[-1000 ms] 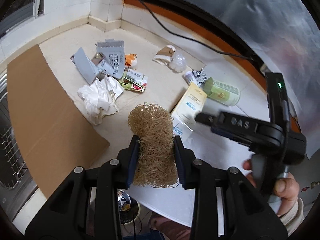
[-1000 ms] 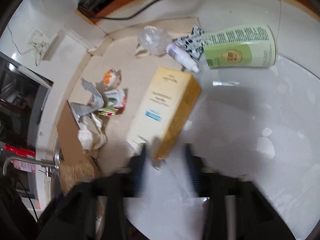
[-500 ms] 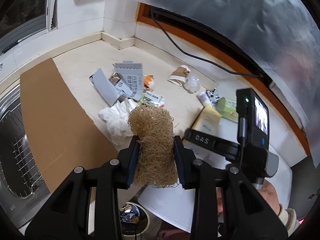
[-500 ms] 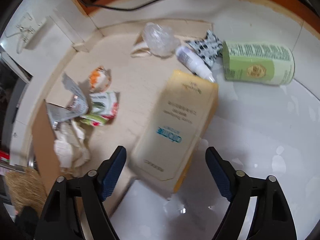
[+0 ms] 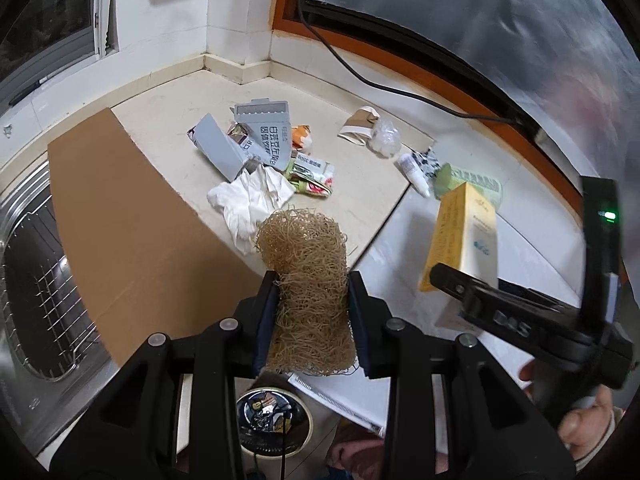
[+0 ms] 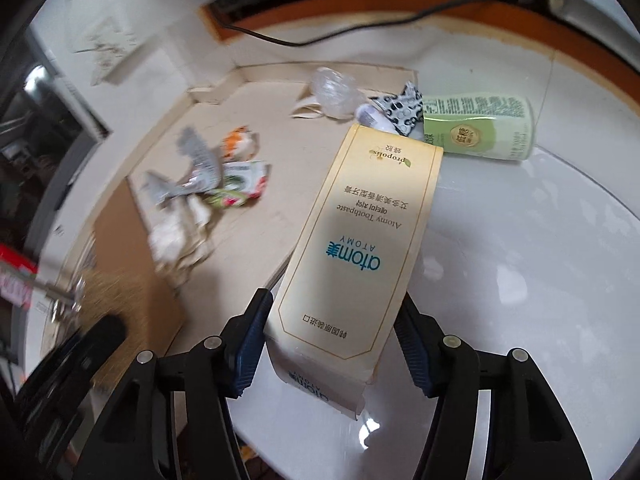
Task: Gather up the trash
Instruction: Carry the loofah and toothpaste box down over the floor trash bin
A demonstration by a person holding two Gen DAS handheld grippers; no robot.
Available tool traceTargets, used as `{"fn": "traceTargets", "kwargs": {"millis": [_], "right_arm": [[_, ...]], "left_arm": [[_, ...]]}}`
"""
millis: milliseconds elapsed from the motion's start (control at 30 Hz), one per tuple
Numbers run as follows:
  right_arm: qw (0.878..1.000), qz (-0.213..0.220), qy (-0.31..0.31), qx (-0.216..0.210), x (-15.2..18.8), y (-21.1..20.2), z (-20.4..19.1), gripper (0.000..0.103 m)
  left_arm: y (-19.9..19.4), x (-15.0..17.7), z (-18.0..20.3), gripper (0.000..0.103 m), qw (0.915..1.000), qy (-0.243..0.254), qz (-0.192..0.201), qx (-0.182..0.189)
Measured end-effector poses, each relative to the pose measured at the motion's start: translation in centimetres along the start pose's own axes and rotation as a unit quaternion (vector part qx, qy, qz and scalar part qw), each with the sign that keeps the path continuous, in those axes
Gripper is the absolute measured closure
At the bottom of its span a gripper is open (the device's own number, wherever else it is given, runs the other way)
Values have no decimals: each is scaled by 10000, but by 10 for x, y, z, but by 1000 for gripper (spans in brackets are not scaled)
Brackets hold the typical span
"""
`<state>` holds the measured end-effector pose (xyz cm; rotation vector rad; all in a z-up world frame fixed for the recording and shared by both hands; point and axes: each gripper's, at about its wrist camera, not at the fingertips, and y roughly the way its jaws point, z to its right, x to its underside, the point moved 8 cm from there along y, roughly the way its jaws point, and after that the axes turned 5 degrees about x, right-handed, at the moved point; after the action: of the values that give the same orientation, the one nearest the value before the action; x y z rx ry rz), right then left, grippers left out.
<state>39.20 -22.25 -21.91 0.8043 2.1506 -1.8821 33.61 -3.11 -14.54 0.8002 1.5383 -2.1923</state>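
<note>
Nearest the left camera, the left tool [image 5: 312,320] is clamped on a tan scrubber [image 5: 306,276], a loose tangle of fibres that bulges above the pads; it looks light, springy and easy to crush, so a squeeze across its middle should hold it. Directly below it, past the desk [image 5: 400,92] edge, sits a round bin [image 5: 273,424] with scraps inside. To the right, the right tool [image 6: 332,340] has a pale yellow toothpaste box [image 6: 360,240] between its pads, its jaws having just been closing; the pads press on the box's near end across its narrow width, and the box appears raised off the white surface, its far end tilted up. The box looks like thin card, probably empty and light, stiff along its length but easy to dent, so a grip on the long side walls near the end seems sound, though a hard pinch could buckle it. A hand [image 5: 576,428] shows under that tool. Farther out on the desk lie crumpled white tissue [image 5: 250,200], which should be soft and feather-light, grey torn cartons [image 5: 244,140], and a green and red wrapper [image 5: 312,178], likely thin and slippery. Beyond the box rest a green tube [image 6: 478,126] lying on its side, a small white bottle [image 5: 414,172], a patterned sachet [image 6: 400,108], a clear plastic wad [image 6: 334,92] and a crushed paper cup [image 5: 358,124]. A brown cardboard sheet [image 5: 120,216] covers the left part, beside a wire rack [image 5: 36,280].
</note>
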Motion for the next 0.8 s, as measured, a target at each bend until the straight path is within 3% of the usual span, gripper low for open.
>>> {"fn": "traceTargets", "kwargs": {"millis": [267,433,600,800], "right_arm": [[9982,37,-368,-471,65,-70,-7,43],[9946,38,-772,-695,123,-106,-15,43],[9879,42,-1326,-809,187,-124,-28,43],[9732,197,-2192,-661,277,-122,-41,43]], "left_arm": [[-44,50,18,72,9995,235,-193,75],[-68,97,22,72,9988,250,-402,135],[-80,152,17,72,9979,175,-588,218],[-73,227,5,72,9967,266,-736,213]]}}
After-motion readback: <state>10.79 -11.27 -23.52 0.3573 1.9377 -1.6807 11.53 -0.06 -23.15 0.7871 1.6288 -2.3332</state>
